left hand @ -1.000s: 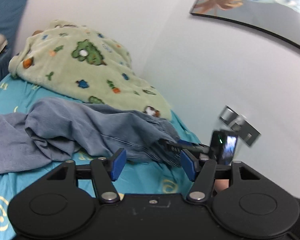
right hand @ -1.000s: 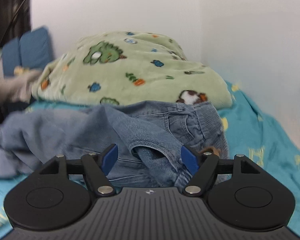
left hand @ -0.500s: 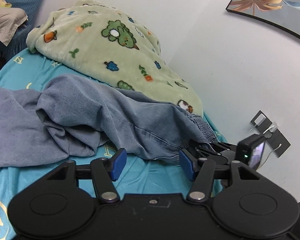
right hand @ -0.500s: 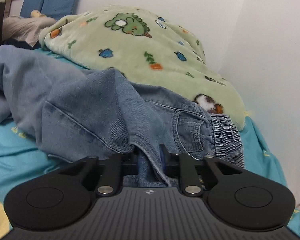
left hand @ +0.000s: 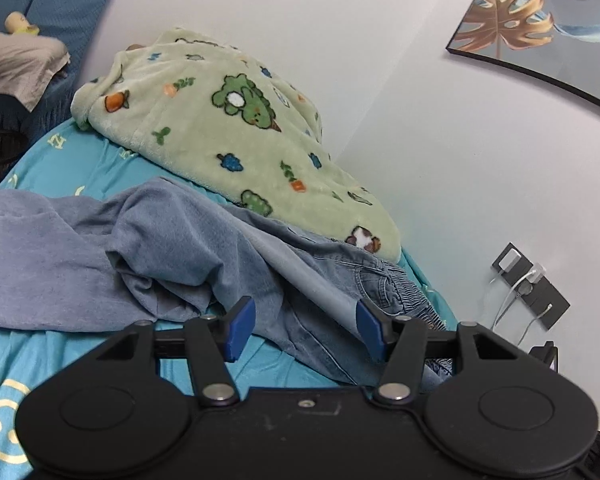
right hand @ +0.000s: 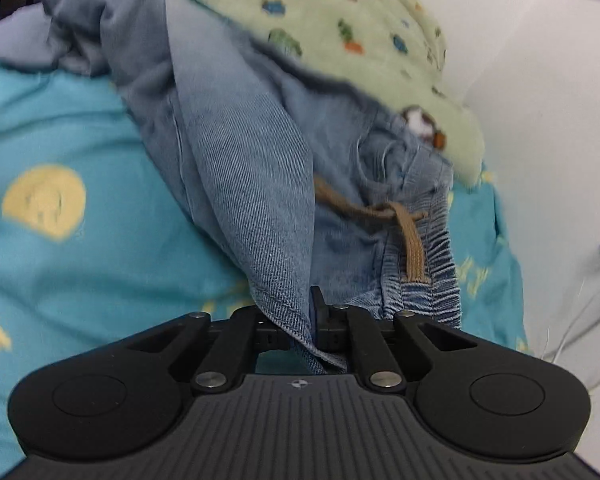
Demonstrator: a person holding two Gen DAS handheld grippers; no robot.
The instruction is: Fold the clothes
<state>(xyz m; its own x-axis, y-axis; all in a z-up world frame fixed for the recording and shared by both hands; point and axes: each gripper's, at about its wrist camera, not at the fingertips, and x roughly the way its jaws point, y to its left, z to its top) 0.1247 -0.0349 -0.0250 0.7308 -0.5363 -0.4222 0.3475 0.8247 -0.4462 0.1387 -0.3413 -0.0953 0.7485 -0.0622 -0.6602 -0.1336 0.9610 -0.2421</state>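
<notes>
Blue denim trousers (right hand: 256, 184) with an elastic waistband and a tan drawstring (right hand: 408, 236) lie crumpled on a turquoise bed sheet (right hand: 60, 264). My right gripper (right hand: 302, 320) is shut on a denim hem near the waistband, which is lifted off the sheet. In the left wrist view the same trousers (left hand: 204, 248) spread leftwards across the bed. There my left gripper (left hand: 304, 328) stands open, its blue pads (left hand: 242, 330) either side of a denim fold without clamping it.
A green fleece blanket (left hand: 228, 128) with cartoon prints is heaped behind the trousers against the white wall. A wall socket with white cables (left hand: 528, 284) sits low on the right. A blue sofa (left hand: 60, 12) stands at far left. A picture (left hand: 540, 28) hangs above.
My right gripper shut on the denim hem and lifted it, so the waistband and drawstring now show. My left gripper stayed open and moved closer over the trousers.
</notes>
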